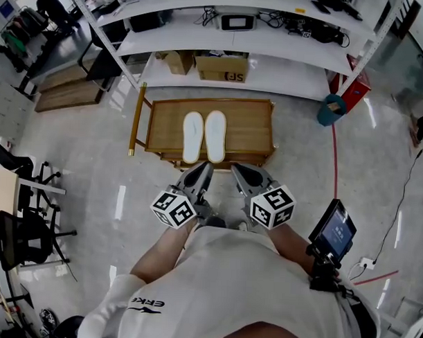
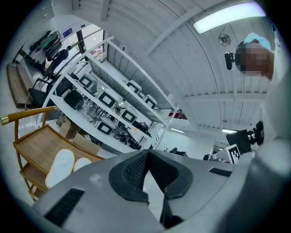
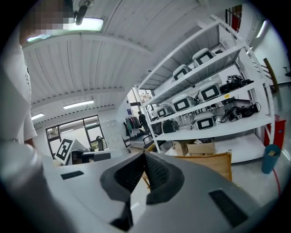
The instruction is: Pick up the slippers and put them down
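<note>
Two white slippers (image 1: pixel 204 135) lie side by side, soles up, on the top of a low wooden cart (image 1: pixel 249 129); they also show at the lower left of the left gripper view as the slippers (image 2: pixel 61 166). My left gripper (image 1: pixel 205 167) is shut and empty, held level just short of the cart's near edge. My right gripper (image 1: pixel 237 169) is shut and empty too, beside the left one. Neither touches a slipper. In the right gripper view only the cart (image 3: pixel 213 163) shows past the shut jaws.
White shelving (image 1: pixel 257 42) with monitors, cables and cardboard boxes (image 1: pixel 222 67) stands behind the cart. A teal bin (image 1: pixel 331 109) sits at the right, black chairs (image 1: pixel 22 227) at the left. A phone on a mount (image 1: pixel 334 233) is by my right arm.
</note>
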A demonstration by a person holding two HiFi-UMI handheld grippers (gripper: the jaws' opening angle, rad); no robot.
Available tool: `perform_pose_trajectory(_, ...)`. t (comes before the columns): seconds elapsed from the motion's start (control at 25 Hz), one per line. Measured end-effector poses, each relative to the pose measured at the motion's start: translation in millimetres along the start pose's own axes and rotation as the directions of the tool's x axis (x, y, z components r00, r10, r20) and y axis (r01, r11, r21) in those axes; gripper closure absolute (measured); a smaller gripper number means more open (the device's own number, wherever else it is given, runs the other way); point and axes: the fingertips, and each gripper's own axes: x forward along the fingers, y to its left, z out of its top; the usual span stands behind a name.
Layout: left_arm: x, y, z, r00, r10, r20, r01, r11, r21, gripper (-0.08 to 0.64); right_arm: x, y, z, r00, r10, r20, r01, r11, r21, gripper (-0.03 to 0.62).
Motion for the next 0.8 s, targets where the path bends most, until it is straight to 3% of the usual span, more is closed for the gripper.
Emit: perform_pose_trajectory(0.8, -7, -7, 0, 0.999, 0.006, 0.039, -0.006, 1.000, -0.010, 0.555, -5, 15, 1, 0.999, 0.036, -0.013, -0.036, 0.998, -0.054, 0.588)
